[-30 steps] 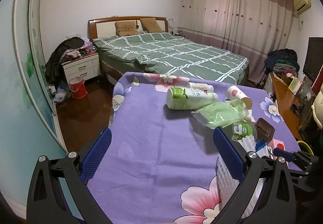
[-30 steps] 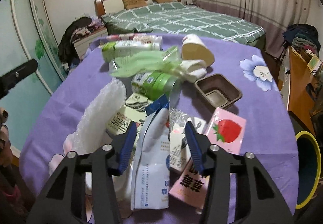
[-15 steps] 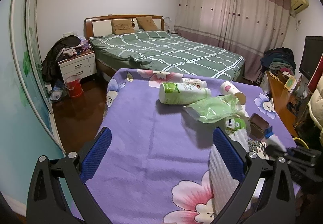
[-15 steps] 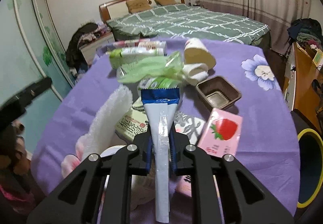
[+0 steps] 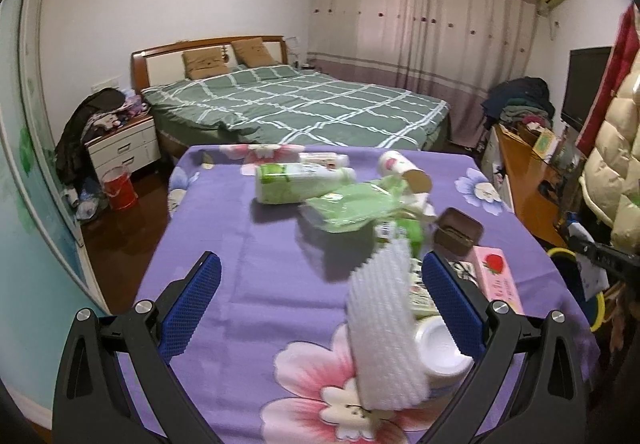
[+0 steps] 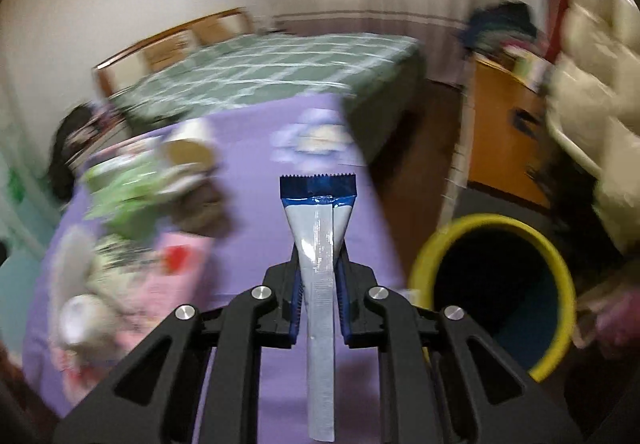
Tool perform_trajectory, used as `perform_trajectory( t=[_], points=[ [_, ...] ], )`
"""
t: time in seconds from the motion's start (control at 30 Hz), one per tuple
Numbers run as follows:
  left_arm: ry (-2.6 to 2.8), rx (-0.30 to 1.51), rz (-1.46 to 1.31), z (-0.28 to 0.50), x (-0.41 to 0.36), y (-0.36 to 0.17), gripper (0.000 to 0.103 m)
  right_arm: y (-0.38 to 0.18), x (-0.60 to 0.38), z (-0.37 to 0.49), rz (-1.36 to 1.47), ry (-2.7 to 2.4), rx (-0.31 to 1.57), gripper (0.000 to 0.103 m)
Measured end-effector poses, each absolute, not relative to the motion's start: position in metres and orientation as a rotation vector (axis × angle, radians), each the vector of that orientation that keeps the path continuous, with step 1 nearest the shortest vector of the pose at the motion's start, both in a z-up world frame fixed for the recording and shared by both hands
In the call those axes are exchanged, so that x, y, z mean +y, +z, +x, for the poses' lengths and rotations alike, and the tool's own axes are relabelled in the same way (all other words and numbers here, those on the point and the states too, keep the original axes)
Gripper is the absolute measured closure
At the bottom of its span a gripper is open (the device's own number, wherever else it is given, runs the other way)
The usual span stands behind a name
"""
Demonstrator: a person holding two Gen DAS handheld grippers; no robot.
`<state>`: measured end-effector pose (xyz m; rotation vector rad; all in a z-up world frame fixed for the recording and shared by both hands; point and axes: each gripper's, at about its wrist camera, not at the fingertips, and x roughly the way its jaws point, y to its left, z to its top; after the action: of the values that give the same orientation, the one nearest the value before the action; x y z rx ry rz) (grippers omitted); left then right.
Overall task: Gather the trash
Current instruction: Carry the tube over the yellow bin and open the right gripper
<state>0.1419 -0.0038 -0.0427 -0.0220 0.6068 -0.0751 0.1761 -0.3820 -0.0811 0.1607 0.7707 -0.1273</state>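
Trash, a blue-and-silver wrapper (image 6: 318, 244), is clamped upright in the right tool (image 6: 319, 294) beside the yellow-rimmed bin (image 6: 496, 288); the left tool (image 5: 320, 300) is held wide open, empty, above the worktop (image 5: 248, 244).

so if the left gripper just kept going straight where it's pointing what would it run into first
Probably the white foam sleeve, which rises between the open fingers of the left gripper, toward its right side. Beyond it lie the green plastic bag and green-and-white bottle. Fisheye depth is uncertain.

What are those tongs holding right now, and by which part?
The right tongs pinch a blue-and-silver wrapper across its narrow middle. The left tongs are open, holding nothing.
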Motion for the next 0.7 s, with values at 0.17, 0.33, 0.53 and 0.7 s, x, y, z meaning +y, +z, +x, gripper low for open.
perform_trajectory(
  t=[0.17, 0.33, 0.53, 0.7],
  points=[
    [-0.12, 0.612, -0.002, 0.138, -0.026, -0.042, 0.004, -0.109, -0.46, 0.169, 0.236, -0.326, 0.809, 0.088],
    [-0.174, 0.621, 0.024, 0.133, -0.054, -0.042, 0.004, -0.139, -0.506, 0.17, 0.278, -0.422, 0.857, 0.087],
    [-0.241, 0.643, 0.064, 0.129, -0.086, -0.046, 0.004, -0.158, -0.534, 0.173, 0.315, -0.489, 0.877, 0.065],
    [-0.288, 0.673, 0.081, 0.129, -0.111, -0.053, 0.004, -0.161, -0.543, 0.169, 0.334, -0.504, 0.861, 0.062]
  ],
)
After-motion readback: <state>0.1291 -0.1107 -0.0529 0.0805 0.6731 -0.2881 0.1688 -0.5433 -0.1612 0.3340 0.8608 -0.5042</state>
